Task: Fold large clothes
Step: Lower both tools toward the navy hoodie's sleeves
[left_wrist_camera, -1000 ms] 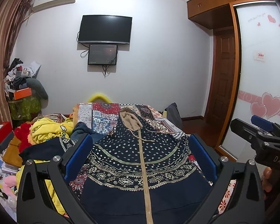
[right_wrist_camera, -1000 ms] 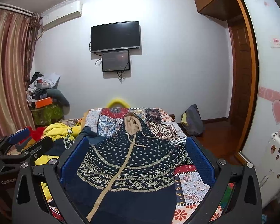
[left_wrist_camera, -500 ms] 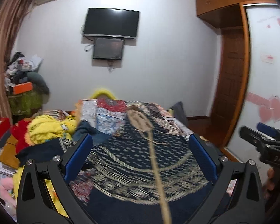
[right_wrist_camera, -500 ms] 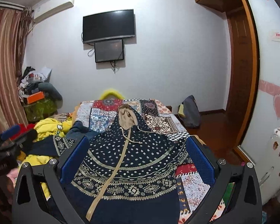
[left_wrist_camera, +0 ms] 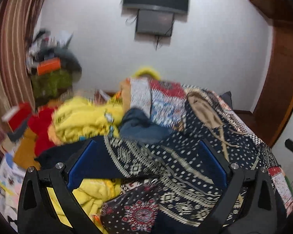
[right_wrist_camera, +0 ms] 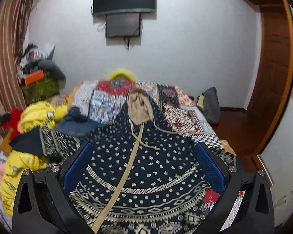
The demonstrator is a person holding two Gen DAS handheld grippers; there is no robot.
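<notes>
Left gripper (left_wrist_camera: 146, 161) stands wide apart, holding nothing; my right gripper (right_wrist_camera: 144, 165) is equally wide and empty. Both hang above the work, and I see no contact with cloth in either view.

Bed (right_wrist_camera: 187, 113): covered by a patchwork spread, largely occupied by the garment. Pile (left_wrist_camera: 84, 119) of yellow and red clothes sits at the bed's left edge, unsorted.

Hoodie (right_wrist_camera: 146, 167): navy, patterned in cream, lying face up along the bed with its body spread flat and zip line running toward me. I judge no fold has been made in it; the task is at its start. Left sleeve (left_wrist_camera: 99, 159) reaches out sideways over the yellow pile, and my left gripper is directed at it. The left view is blurred, so I cannot tell how close the fingers are to it. Right sleeve is not clearly seen in either view.

Hood (right_wrist_camera: 138, 107): tan lining up, lying flat at the far end, drawstrings loose across the chest.

Outstanding, by my judgement: both sleeves in, body folded, hood tucked.
</notes>
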